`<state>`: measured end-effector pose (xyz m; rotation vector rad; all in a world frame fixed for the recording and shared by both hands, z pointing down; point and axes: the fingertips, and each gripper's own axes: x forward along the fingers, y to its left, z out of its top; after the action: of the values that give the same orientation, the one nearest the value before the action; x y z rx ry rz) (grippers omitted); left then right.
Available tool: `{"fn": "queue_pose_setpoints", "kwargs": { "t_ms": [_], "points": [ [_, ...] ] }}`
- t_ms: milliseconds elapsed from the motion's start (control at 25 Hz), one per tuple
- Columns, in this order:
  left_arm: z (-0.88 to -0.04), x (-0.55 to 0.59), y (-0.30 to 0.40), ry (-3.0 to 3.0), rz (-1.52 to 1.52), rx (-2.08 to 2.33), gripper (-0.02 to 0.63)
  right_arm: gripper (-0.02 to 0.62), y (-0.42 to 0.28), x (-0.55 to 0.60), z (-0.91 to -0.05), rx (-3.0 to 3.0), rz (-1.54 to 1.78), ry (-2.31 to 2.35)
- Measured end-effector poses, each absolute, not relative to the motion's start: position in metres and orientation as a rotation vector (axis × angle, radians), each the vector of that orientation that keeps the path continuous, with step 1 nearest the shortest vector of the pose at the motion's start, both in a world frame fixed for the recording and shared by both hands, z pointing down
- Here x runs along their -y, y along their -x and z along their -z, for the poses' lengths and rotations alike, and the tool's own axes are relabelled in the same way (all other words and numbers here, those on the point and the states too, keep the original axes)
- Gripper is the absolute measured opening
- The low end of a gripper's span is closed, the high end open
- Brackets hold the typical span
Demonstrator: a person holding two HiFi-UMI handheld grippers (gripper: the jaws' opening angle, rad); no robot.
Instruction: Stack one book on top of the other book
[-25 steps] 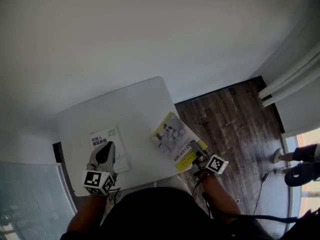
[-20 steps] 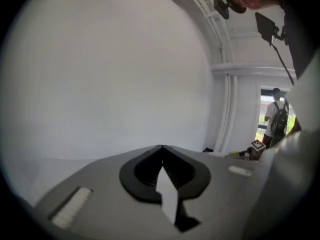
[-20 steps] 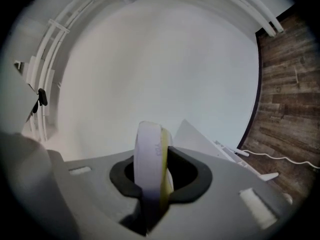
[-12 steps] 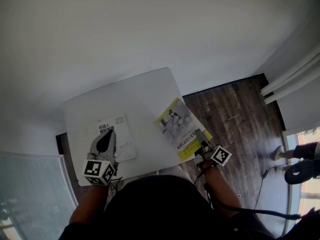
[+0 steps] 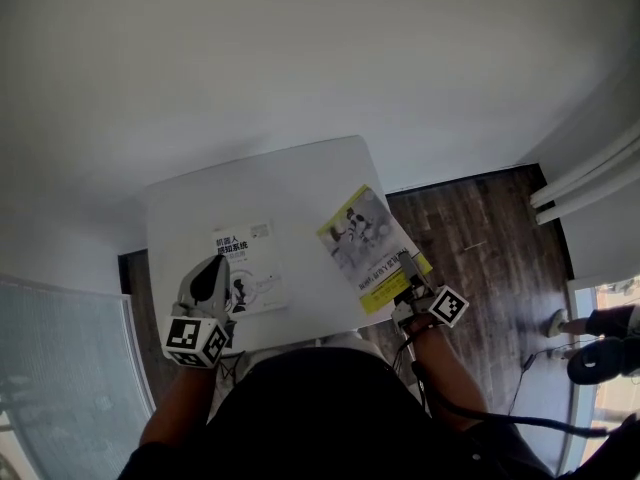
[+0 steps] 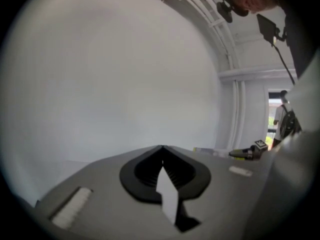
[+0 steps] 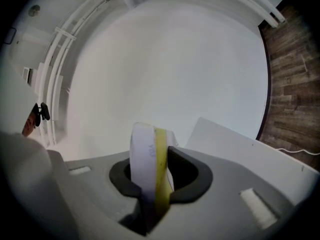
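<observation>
A white book (image 5: pixel 252 268) lies at the left of the white table (image 5: pixel 280 188). My left gripper (image 5: pixel 212 271) is at its near left corner, and in the left gripper view (image 6: pixel 165 184) the jaws are shut on a thin white edge of it (image 6: pixel 168 199). A yellow and grey book (image 5: pixel 372 243) hangs over the table's right edge. My right gripper (image 5: pixel 410 271) is shut on its near corner. In the right gripper view (image 7: pixel 155 184) that book (image 7: pixel 152 154) stands edge on between the jaws. The left gripper view also shows the right gripper (image 6: pixel 247 153) far off.
Dark wood floor (image 5: pixel 480 238) lies right of the table. White pipes (image 5: pixel 590 183) run along the wall at the far right. Another person's feet (image 5: pixel 590 343) are at the right edge. A white wall fills the background.
The right gripper has lifted the yellow book a little and carried it farther over the table. The left gripper has risen slightly with the white book's corner. The head view has shifted.
</observation>
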<state>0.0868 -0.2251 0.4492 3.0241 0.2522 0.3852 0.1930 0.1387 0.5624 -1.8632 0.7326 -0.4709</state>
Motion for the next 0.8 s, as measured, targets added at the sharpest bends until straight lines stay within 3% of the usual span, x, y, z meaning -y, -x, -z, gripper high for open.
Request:
{"fn": "queue_pose_setpoints", "kwargs": {
  "t_ms": [240, 800],
  "points": [
    [-0.484, 0.274, -0.079, -3.005, -0.378, -0.186, 0.006, 0.083, -0.203, -0.089, -0.579, -0.799, 0.468, 1.858],
    [-0.423, 0.282, -0.040, -3.053, -0.338, -0.082, 0.006, 0.084, -0.190, -0.058, -0.513, -0.910, 0.472, 1.778]
  ]
}}
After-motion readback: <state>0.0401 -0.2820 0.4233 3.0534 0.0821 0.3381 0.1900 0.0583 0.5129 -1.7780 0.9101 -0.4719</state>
